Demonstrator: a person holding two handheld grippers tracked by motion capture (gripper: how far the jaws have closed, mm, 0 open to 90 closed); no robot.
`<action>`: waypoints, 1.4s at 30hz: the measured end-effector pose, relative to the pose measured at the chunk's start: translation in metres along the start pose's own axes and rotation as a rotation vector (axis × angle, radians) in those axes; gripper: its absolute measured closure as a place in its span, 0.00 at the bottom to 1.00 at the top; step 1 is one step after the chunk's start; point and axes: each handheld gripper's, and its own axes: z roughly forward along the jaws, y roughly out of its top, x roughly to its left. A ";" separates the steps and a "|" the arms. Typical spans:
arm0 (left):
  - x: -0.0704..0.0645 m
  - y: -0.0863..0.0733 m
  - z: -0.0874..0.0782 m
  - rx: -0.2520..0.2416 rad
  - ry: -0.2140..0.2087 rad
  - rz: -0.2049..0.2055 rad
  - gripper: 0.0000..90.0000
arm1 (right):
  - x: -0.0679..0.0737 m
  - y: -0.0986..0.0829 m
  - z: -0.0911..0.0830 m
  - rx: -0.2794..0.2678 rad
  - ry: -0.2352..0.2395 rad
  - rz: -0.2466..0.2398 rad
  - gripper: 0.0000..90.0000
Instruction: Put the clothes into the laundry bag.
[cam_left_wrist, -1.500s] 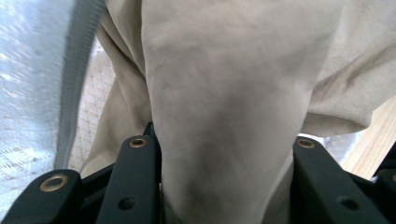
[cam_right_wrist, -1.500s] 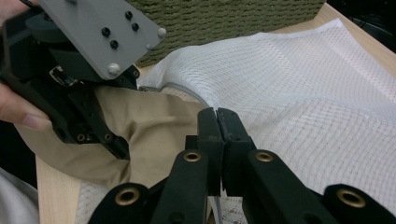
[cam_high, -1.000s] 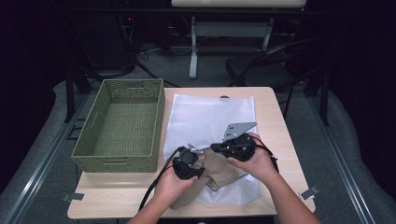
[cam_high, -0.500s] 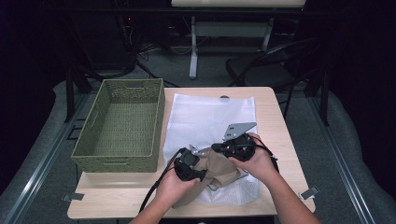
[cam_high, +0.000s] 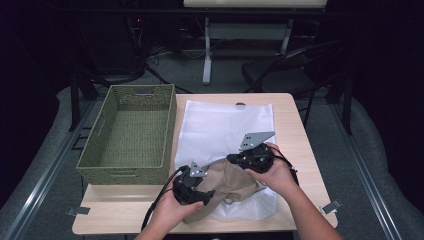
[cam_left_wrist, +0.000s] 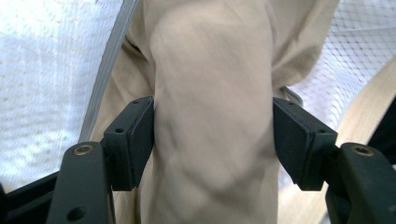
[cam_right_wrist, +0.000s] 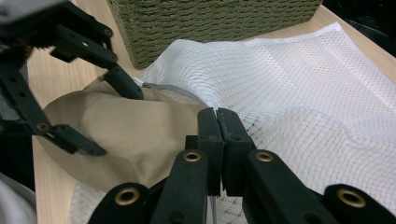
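Beige cloth (cam_high: 227, 187), soft and light, lies half inside the white mesh bag (cam_high: 225, 125) just beside the woven basket (cam_high: 130, 132) on a wooden table (cam_high: 295, 125), in a dark room. In the left gripper view, the left gripper (cam_left_wrist: 212, 135) clamps a thick bunched fold, a sound hold. In the right gripper view, the right gripper (cam_right_wrist: 217, 116), jaws pressed together, seems to pinch the bag's zippered edge.

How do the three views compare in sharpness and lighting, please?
High view: lit table, dark surroundings, fairly sharp. Left gripper view: beige garment soft and slightly blurred between the left hand-held gripper jaws, white mesh bag bright, nearly washed out. Right gripper view: mesh crisp, woven basket sharp.
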 end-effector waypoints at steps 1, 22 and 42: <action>0.000 0.000 0.000 0.000 0.000 0.000 0.37 | 0.000 0.000 0.000 0.000 0.000 0.000 0.99; 0.006 -0.039 0.001 0.056 0.013 -0.050 0.29 | 0.002 -0.002 0.002 0.009 0.005 0.002 0.99; 0.003 -0.043 0.009 0.087 0.006 -0.046 0.56 | 0.006 -0.002 0.003 0.011 0.006 -0.010 0.99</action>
